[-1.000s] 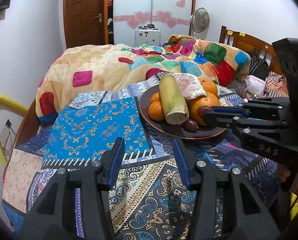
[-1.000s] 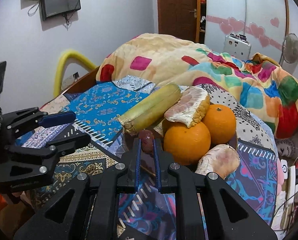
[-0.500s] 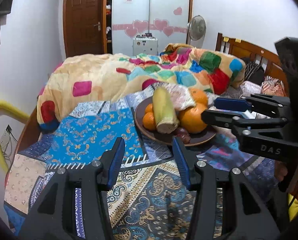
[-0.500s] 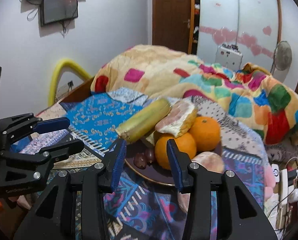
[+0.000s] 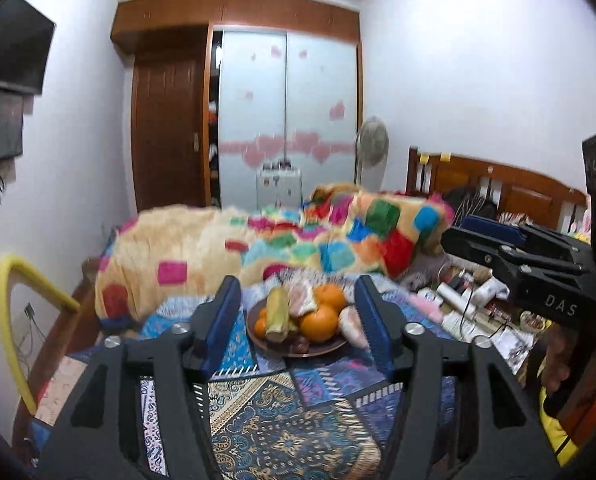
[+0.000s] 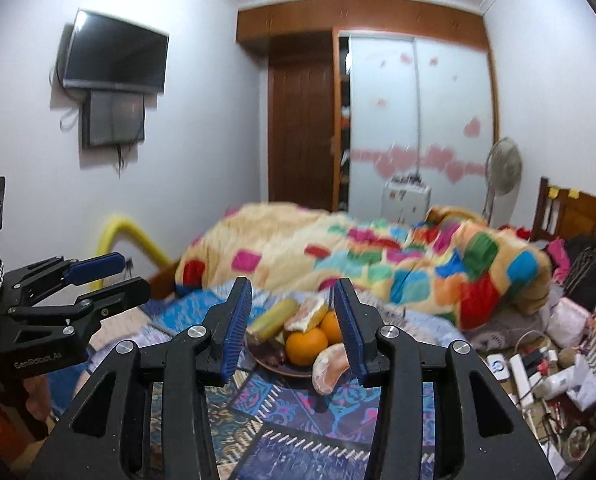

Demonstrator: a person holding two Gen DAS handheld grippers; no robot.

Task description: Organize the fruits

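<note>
A dark brown plate (image 5: 329, 349) on the patterned bed cover holds oranges (image 5: 318, 322), a yellow-green corn cob (image 5: 278, 313), peeled pomelo pieces (image 5: 301, 300) and small dark fruits (image 5: 301, 345). It also shows in the right wrist view (image 6: 276, 369), with an orange (image 6: 305, 345) and a pomelo segment (image 6: 329, 368) at its near edge. My left gripper (image 5: 298, 320) is open and empty, held back from the plate. My right gripper (image 6: 294, 328) is open and empty, also held back. Each gripper appears at the side of the other's view.
A colourful patchwork blanket (image 5: 282, 248) is heaped behind the plate. A wooden headboard (image 5: 497, 184), clutter with cables and a power strip (image 6: 521, 372) lie to the right. A yellow tube (image 5: 14, 320), wall TV (image 6: 116, 60), wardrobe and fan stand around.
My right gripper let go of a small dark fruit on the plate and opened. Both grippers then pulled back and up, so the plate looks smaller and farther.
</note>
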